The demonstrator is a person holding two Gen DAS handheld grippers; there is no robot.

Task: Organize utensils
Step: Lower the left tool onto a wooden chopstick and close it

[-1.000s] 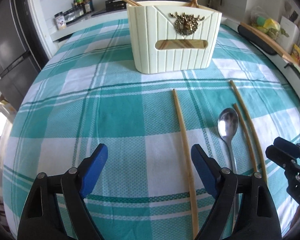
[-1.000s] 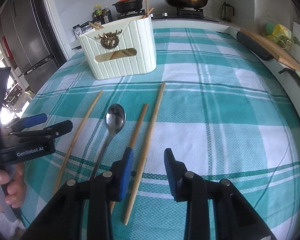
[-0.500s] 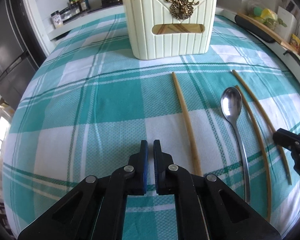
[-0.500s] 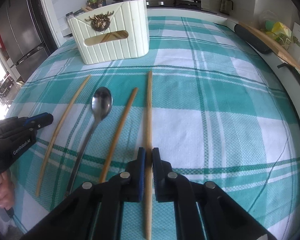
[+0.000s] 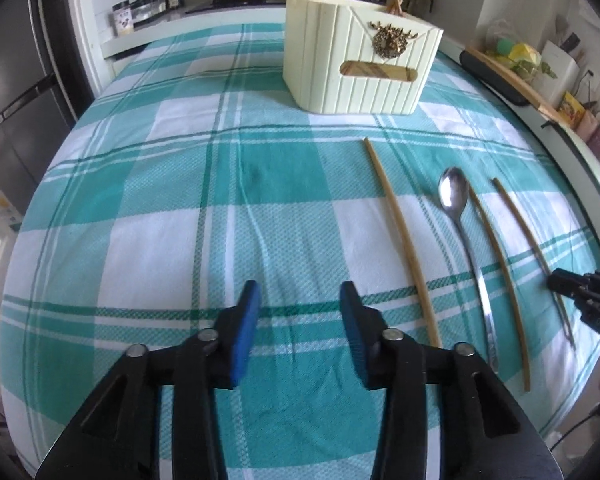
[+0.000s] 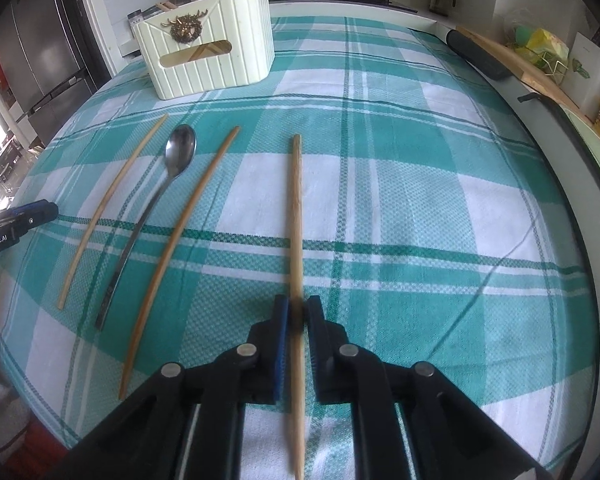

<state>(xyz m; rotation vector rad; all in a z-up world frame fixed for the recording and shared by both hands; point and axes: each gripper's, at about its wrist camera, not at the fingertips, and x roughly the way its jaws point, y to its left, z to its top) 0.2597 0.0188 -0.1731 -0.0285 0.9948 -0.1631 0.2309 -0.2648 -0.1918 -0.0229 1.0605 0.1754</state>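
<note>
My right tool (image 6: pixel 296 312) straddled the nearest chopstick (image 6: pixel 297 216), which lay between its blue pads with its long axis running straight away from me toward the far edge of the table (image 6: pixel 440 184). The jaws had just been easing apart, so the pads looked slack about the stick rather than clenched on it. My left tool (image 5: pixel 298 312) had also just been opening, and it stood released with nothing between its pads, over bare cloth well to the left of the utensils. So the right was the nearer. Farther left lay two more slim, slightly bowed wooden chopsticks and a smooth steel spoon (image 6: pixel 172 172), all roughly parallel on the woven teal plaid. Beyond stood the ribbed cream holder (image 6: pixel 208 56), where I judged they belonged.
</note>
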